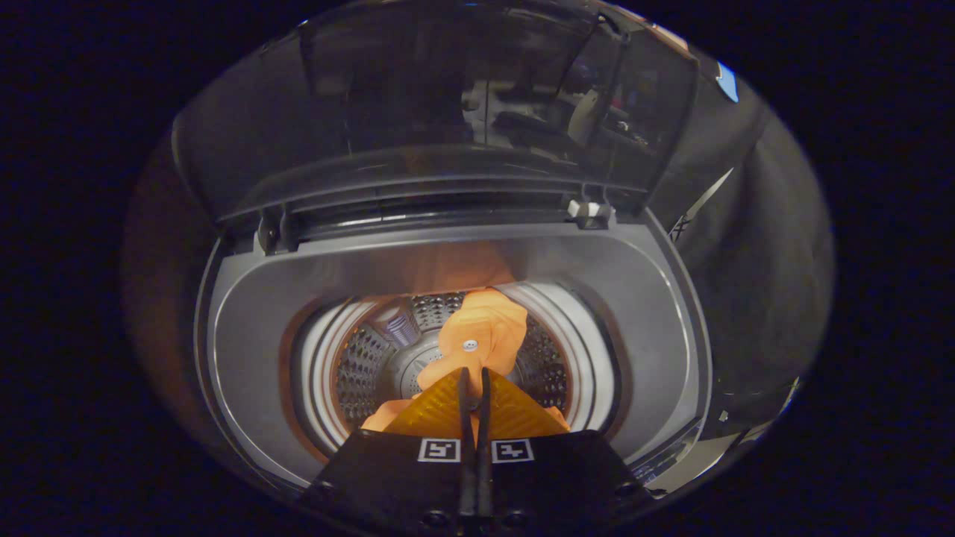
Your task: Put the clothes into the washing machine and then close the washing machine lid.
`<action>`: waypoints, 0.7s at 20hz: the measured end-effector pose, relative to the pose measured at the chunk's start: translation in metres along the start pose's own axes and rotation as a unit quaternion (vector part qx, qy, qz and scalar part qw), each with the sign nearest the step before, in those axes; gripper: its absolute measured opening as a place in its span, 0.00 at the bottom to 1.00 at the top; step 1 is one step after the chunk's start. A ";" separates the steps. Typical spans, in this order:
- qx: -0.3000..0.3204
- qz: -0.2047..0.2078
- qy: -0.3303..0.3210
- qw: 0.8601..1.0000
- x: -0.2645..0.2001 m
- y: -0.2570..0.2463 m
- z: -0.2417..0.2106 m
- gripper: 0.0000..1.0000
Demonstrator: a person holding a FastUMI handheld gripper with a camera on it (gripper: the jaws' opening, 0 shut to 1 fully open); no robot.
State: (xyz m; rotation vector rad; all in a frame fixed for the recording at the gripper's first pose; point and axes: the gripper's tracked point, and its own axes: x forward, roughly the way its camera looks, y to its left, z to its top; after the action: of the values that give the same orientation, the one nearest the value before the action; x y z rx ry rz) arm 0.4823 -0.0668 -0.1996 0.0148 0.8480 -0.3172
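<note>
my gripper had its two fingers pinched together on a fold of the orange cloth. the cloth hung from the tips, right over the round hole of the washing machine. i thought it was light, soft and floppy, so a bunched fold was a good place to grab. it had a small shiny snap on it. the drum below looked like hard metal with lots of tiny holes. the lid stood open behind, smooth, dark and see-through.

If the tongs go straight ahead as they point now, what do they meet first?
The tongs, shut on the orange garment, point down into the drum. Beyond the garment they would probably meet the drum's bottom first; depth is unclear.
</note>
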 end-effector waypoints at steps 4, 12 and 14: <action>-0.023 0.005 0.013 1.000 0.004 0.004 -0.015 0.06; -0.020 0.020 -0.042 0.999 -0.042 -0.002 -0.020 0.56; -0.020 0.034 -0.052 0.998 -0.054 0.003 -0.025 0.72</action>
State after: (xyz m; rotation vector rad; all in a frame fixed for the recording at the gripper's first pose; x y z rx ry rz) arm 0.4310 -0.0460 -0.1767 -0.0112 0.7484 -0.2356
